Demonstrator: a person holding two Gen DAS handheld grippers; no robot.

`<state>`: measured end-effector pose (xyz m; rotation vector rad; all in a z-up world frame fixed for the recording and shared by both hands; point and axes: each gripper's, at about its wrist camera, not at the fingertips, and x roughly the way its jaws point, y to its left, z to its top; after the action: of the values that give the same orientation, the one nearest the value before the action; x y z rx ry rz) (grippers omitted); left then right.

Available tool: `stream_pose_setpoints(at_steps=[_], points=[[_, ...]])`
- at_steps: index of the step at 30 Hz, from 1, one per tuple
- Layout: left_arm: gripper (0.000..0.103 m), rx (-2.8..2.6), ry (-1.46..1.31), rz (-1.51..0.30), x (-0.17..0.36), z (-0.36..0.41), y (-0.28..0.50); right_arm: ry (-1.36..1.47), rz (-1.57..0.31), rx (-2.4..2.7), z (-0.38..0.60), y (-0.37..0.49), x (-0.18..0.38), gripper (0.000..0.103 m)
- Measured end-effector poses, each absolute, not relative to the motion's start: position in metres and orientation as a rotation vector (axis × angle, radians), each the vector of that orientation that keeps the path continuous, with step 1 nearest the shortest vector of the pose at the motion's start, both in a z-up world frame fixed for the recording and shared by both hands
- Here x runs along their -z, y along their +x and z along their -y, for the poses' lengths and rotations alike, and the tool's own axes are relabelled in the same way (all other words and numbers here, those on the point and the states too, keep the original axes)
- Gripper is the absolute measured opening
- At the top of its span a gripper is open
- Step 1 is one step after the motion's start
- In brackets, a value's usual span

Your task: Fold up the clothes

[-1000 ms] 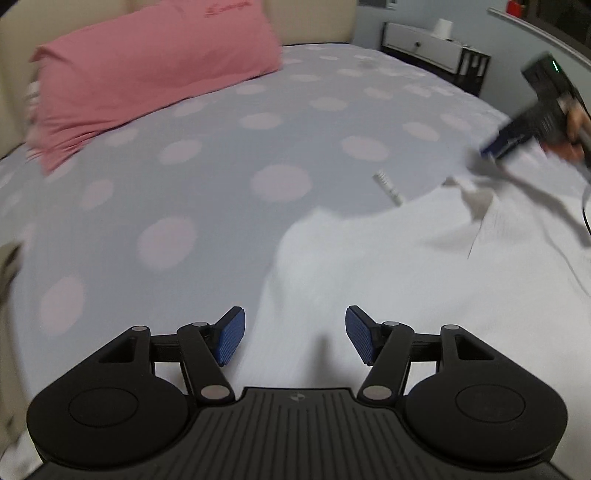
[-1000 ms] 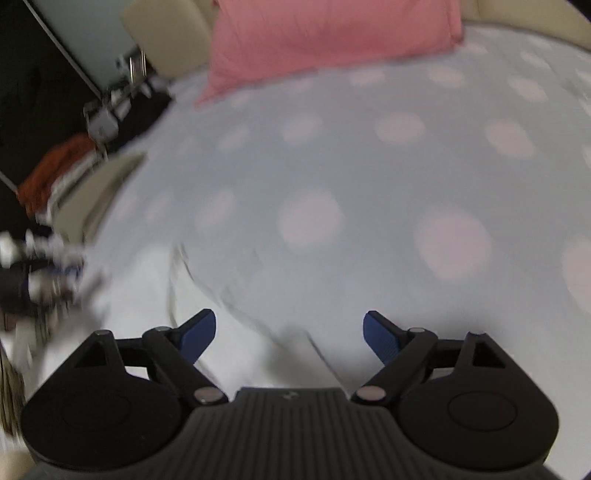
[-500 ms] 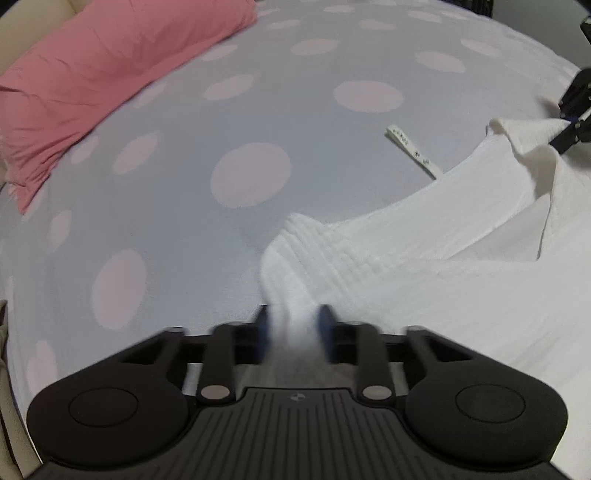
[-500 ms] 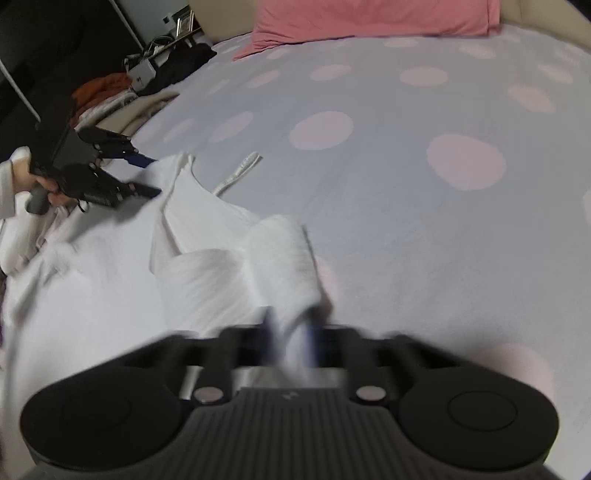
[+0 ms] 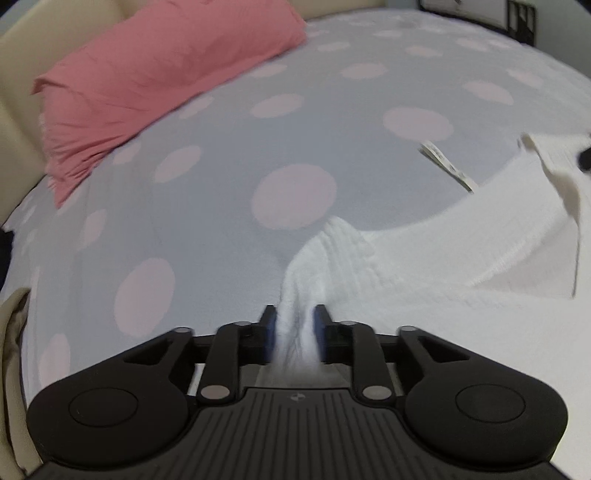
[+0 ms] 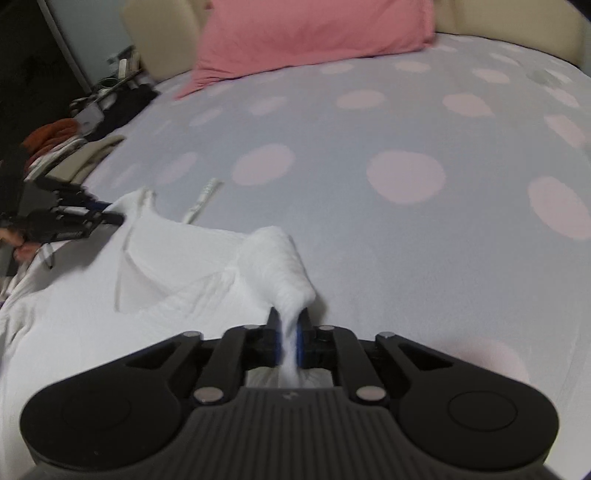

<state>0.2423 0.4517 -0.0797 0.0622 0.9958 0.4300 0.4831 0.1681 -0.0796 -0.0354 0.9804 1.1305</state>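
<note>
A white ribbed garment (image 5: 443, 266) lies spread on the bed. My left gripper (image 5: 294, 325) is shut on a bunched corner of it, which rises between the blue pads. My right gripper (image 6: 289, 334) is shut on another corner of the same garment (image 6: 177, 273), pulled up into a peak. The left gripper also shows at the left edge of the right wrist view (image 6: 66, 218), holding the far corner. A white strap or label (image 5: 447, 170) sticks out from the garment's edge; it also shows in the right wrist view (image 6: 205, 197).
The bed has a pale blue sheet with pink dots (image 5: 295, 195). A pink pillow (image 5: 159, 77) lies at the head, against a cream headboard (image 6: 517, 22). Clothes and clutter (image 6: 74, 125) lie beside the bed at the left.
Both grippers went from open to shut on corners of the white garment. The cloth now bunches up between each pair of pads.
</note>
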Motion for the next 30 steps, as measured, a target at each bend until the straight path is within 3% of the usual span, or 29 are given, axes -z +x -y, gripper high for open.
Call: stream_pose_setpoints(at_steps=[1,2,3,7,14,17,20,23,25,27,30], points=[[0.056,-0.453,0.03,-0.981,0.076,-0.457,0.238,-0.009,-0.983,-1.107,-0.166,0.485,0.079,0.073],[0.075,-0.485,-0.048,-0.971,0.072,-0.469,0.231,0.018,-0.985,-1.083,-0.164,0.487,0.079,0.084],[0.077,-0.513,-0.135,-0.959,0.067,-0.481,0.224,0.101,-0.991,-1.065,-0.148,0.492,0.075,0.086],[0.076,-0.555,-0.471,-0.838,0.038,-0.519,0.199,0.366,-1.011,-0.98,-0.063,0.514,0.055,0.086],[0.076,-0.232,-0.343,-0.896,-0.005,-0.447,0.271,0.247,-0.969,-0.839,0.047,0.475,0.027,0.086],[0.076,-0.037,-0.19,-0.988,-0.008,-0.385,0.329,0.226,-0.849,-0.768,0.073,0.442,0.029,0.086],[0.075,0.11,-0.071,-1.091,-0.002,-0.323,0.383,0.205,-0.861,-0.819,0.072,0.443,0.05,0.085],[0.067,0.176,-0.041,-1.194,0.013,-0.278,0.426,0.068,-0.925,-0.911,0.049,0.467,0.066,0.075],[0.065,0.124,-0.05,-1.245,0.026,-0.262,0.449,-0.013,-0.955,-1.02,0.027,0.486,0.074,0.069],[0.064,0.058,-0.105,-1.293,0.039,-0.263,0.469,-0.058,-1.009,-1.123,0.006,0.507,0.082,0.067],[0.055,-0.018,-0.117,-1.373,0.057,-0.259,0.482,-0.012,-1.109,-1.191,-0.015,0.535,0.095,0.067]])
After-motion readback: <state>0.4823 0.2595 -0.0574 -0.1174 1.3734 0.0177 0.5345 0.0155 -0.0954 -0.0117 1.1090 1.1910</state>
